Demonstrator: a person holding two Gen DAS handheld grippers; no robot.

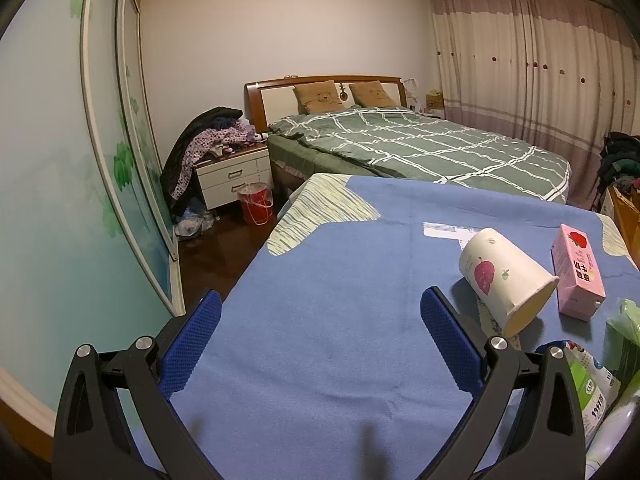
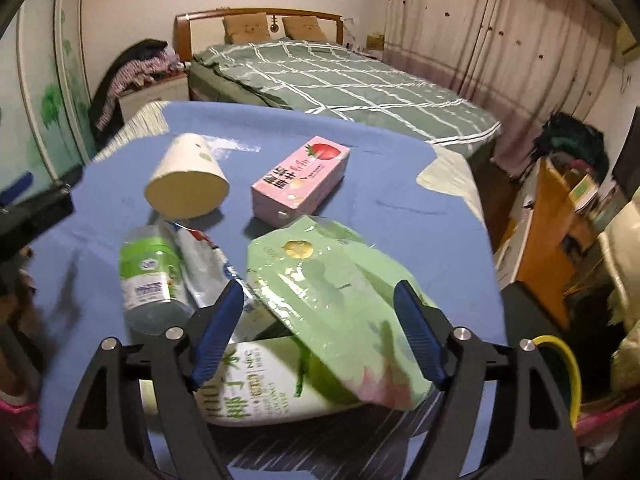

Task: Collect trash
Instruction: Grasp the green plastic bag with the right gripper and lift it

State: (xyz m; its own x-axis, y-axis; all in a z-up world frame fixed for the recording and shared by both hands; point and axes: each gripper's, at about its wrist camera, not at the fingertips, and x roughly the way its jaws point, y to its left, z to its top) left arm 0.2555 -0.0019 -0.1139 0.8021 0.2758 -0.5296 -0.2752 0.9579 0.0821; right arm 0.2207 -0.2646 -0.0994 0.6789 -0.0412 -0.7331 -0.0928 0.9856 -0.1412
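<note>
Right now the right gripper point(image 2: 318, 326) hangs with its blue-padded jaws spread wide over a glossy pale green plastic pouch point(image 2: 340, 300), which lies between the two fingers; whether the pads touch it cannot be told. Under the pouch's near end lies a white bottle with green lettering point(image 2: 256, 392), on its side. Just left of these rest a clear bottle with a green and white label point(image 2: 150, 276) and a crumpled white wrapper point(image 2: 204, 264), touching one another. Farther off, a white paper cup with a leaf print point(image 2: 188, 180) lies tipped over with its mouth toward the camera, and to its right sits a pink rectangular carton with a strawberry picture point(image 2: 300, 178). All of this rests on a table covered with a blue cloth point(image 2: 400, 216). The left gripper point(image 1: 320, 320) is also spread apart and empty, above a bare stretch of cloth, with the cup point(image 1: 506, 276) just beyond its right finger and the carton point(image 1: 578, 270) farther right. Beyond the table stands a bed with a green checked quilt point(image 1: 420, 144).
</note>
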